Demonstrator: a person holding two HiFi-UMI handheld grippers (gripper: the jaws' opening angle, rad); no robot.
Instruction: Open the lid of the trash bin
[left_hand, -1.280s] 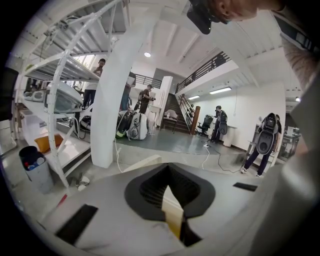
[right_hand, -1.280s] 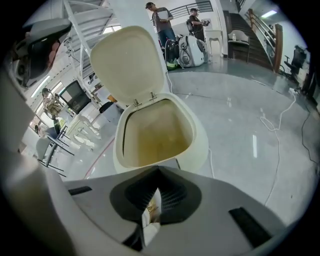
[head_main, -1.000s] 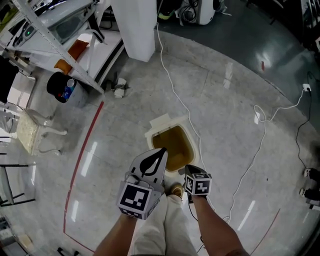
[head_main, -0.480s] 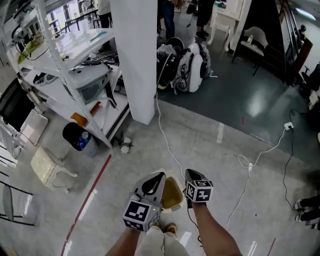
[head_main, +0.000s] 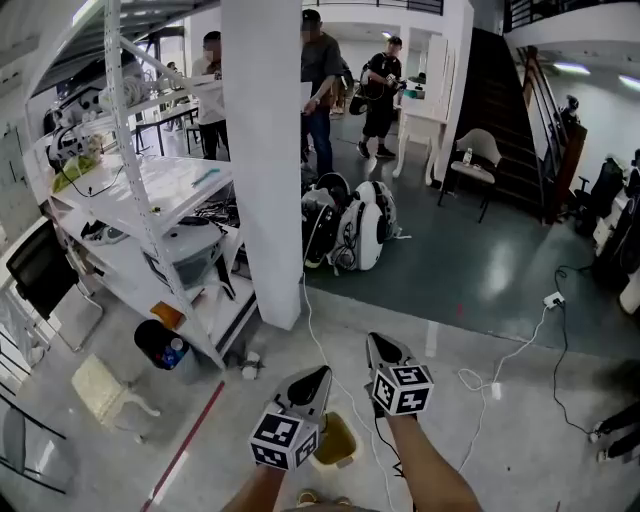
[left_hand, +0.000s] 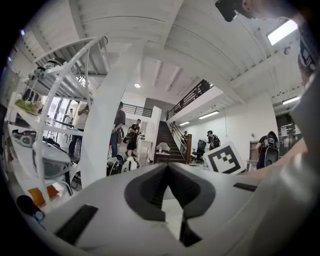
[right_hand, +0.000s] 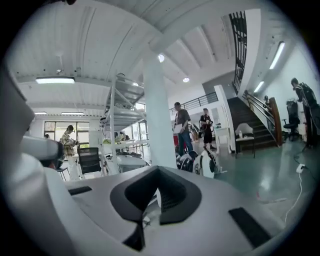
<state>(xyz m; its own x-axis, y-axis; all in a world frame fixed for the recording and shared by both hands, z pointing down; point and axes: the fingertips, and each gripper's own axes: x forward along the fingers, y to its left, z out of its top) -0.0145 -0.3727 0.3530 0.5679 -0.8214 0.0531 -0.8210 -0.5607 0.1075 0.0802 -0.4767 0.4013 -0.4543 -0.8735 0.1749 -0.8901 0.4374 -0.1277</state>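
Ochre inside and pale at the rim, the trash bin (head_main: 336, 440) sits on the light grey floor at the bottom of the head view, low between the two grippers and partly hidden behind the left one; its mouth faces up, and I cannot tell how its lid lies. The left gripper (head_main: 316, 374) and the right gripper (head_main: 377, 342) are held side by side above it, both pointing away from the person, neither touching the bin. Ahead stand a white pillar (head_main: 262, 150), a white shelving rack (head_main: 150, 200) to its left with a black bucket (head_main: 160, 345) at its foot, a red floor line (head_main: 190, 440), a white cable (head_main: 480, 400) trailing to the right, and a dark staircase (head_main: 505, 150) with people (head_main: 318, 90) standing at the back. In the left gripper view, the left gripper (left_hand: 167, 167) has its dark pads pressed together at the tips, with nothing between them; beyond are the pillar (left_hand: 102, 125), the staircase (left_hand: 165, 142) and the right gripper's marker cube (left_hand: 223, 159) close at the right. In the right gripper view, the right gripper (right_hand: 158, 169) likewise has its tips met and holds nothing, looking out at the pillar (right_hand: 157, 120), the rack (right_hand: 122, 115), the people (right_hand: 181, 125) and the staircase (right_hand: 250, 125).
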